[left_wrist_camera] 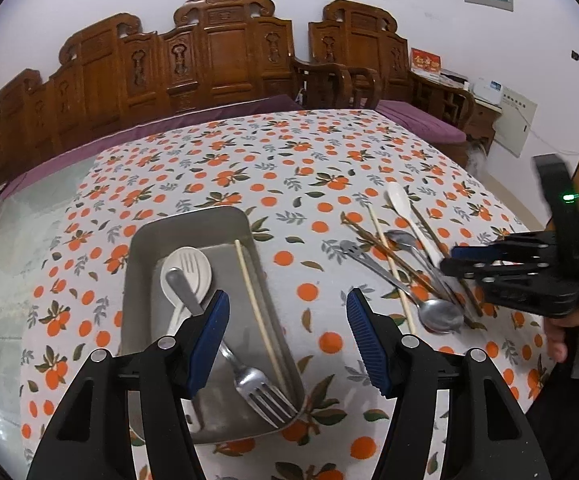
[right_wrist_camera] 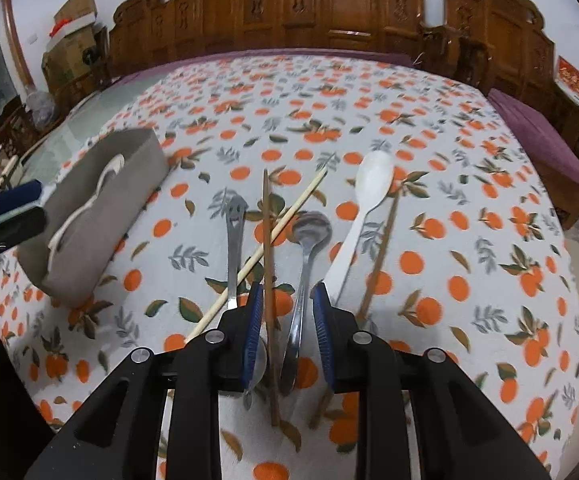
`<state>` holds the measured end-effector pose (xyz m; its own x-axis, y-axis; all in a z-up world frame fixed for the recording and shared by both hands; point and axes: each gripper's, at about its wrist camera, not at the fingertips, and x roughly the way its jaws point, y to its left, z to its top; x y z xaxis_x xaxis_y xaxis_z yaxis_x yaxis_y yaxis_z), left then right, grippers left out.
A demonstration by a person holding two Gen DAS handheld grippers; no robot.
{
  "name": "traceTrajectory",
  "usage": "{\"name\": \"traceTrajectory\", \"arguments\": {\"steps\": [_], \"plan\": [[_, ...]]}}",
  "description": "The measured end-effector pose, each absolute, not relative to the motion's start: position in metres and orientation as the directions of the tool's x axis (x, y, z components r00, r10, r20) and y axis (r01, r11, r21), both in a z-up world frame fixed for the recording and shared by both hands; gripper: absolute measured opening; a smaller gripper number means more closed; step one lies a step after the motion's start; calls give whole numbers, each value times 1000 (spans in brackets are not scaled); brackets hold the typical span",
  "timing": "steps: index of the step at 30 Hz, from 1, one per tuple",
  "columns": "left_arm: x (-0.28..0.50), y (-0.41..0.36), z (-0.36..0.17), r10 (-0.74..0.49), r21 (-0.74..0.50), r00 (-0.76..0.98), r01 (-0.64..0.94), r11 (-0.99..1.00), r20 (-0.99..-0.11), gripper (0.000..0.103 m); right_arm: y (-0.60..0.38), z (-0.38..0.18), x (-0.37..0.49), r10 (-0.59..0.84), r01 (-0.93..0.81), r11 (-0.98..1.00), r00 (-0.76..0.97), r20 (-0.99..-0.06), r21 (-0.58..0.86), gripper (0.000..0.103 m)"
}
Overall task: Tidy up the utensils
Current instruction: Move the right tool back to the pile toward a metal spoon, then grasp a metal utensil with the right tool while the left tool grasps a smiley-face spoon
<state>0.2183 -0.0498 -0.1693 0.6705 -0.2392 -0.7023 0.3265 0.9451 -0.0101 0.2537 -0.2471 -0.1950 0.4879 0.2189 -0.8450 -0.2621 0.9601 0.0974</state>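
Note:
A grey tray (left_wrist_camera: pixel 145 248) on the orange-print cloth holds a white slotted spoon (left_wrist_camera: pixel 187 272), a metal fork (left_wrist_camera: pixel 261 392) and a pale chopstick (left_wrist_camera: pixel 257 308). My left gripper (left_wrist_camera: pixel 288 300) hangs open over the tray's right rim, with nothing between its fingers. To the right lie loose utensils: a white spoon (right_wrist_camera: pixel 373 180), a metal spoon (right_wrist_camera: pixel 311 226), a slotted metal utensil (right_wrist_camera: pixel 235 212), a pale chopstick (right_wrist_camera: pixel 289 212) and brown chopsticks (right_wrist_camera: pixel 267 240). My right gripper (right_wrist_camera: pixel 287 292) is low over them and open. One brown chopstick and the metal spoon's handle lie between its pads, unpressed.
A carved wooden bench (left_wrist_camera: pixel 217 60) with purple cushions (left_wrist_camera: pixel 421 120) runs behind the table. The table's right edge drops off near a wall. A person's hand (left_wrist_camera: pixel 561 340) holds the right gripper's handle. Bare glass tabletop (left_wrist_camera: pixel 29 220) shows left of the cloth.

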Motion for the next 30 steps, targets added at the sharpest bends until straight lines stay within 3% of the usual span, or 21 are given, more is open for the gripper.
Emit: {"name": "traceTrajectory", "arguments": {"steps": [3, 10, 28, 30], "plan": [[216, -52, -170, -239, -8, 673, 327, 945, -700, 58, -250, -207, 261, 216, -247, 963, 466, -858, 108, 28], [214, -57, -174, -228, -5, 668, 319, 948, -708, 58, -255, -210, 261, 238, -242, 961, 475, -847, 134, 15], [204, -96, -185, -213, 13, 648, 326, 945, -732, 58, -241, -220, 291, 217, -305, 949, 462, -860, 75, 15], [202, -102, -189, -207, 18, 639, 327, 945, -741, 58, -244, -220, 291, 233, -303, 948, 454, -860, 97, 5]]}}
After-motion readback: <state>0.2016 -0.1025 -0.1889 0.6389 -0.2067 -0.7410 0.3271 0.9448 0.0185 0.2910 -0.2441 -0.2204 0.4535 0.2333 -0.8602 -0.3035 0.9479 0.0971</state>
